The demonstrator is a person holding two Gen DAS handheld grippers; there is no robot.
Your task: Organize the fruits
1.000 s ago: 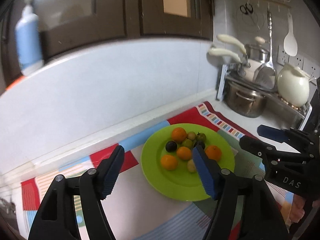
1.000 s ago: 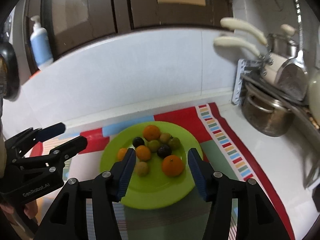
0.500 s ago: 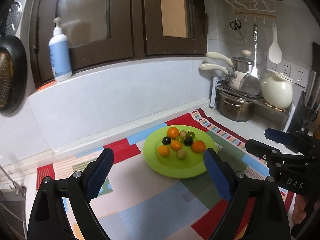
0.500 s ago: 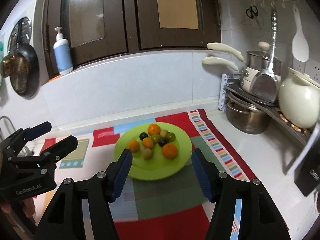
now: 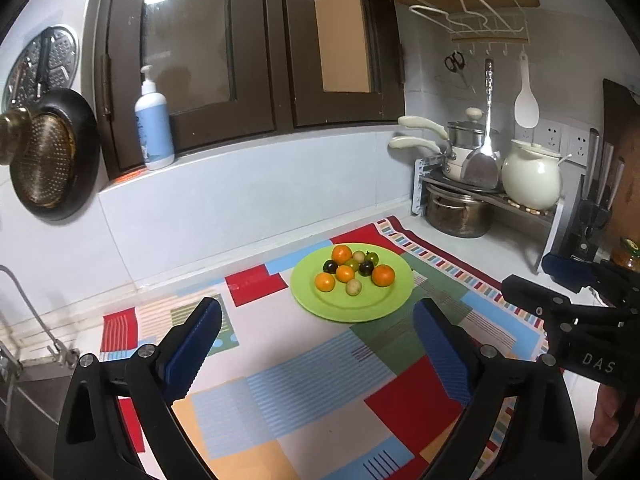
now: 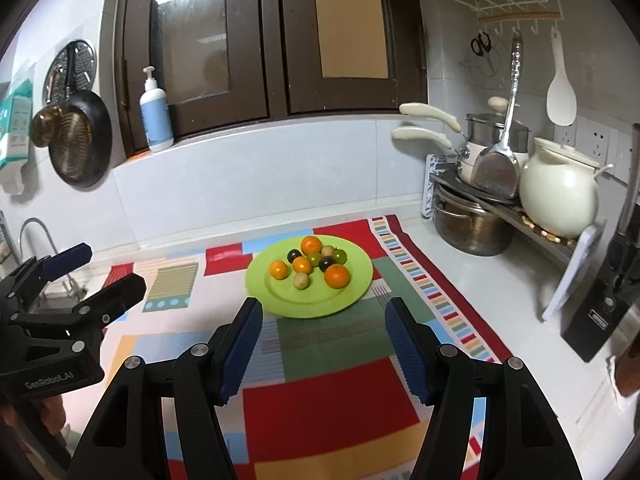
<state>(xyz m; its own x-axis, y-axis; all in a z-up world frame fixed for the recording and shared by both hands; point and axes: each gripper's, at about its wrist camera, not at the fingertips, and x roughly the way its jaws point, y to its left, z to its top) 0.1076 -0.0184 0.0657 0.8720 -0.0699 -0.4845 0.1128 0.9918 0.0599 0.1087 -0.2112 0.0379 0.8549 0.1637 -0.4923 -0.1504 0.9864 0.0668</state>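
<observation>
The far edges of both views are darkened by the lens rim, and the knife block at the right is cut off. The small fruits (image 5: 351, 269) on the round lime-green plate (image 5: 384, 304) are hard to identify: four orange ones, two dark ones and some pale green ones are heaped on its far half. The plate is set on a patchwork mat of red, blue and green panels (image 6: 340, 392), spread over a white surface (image 6: 480, 272). Behind it a pale tiled wall and a dark-framed window are seen, with pots on a metal rack at the right. The left gripper (image 5: 316, 344) has just been opened wide, with nothing between its jaws. The right gripper (image 6: 322, 346) has been opening too, about halfway, and is also empty. Both are held well short of the plate.
</observation>
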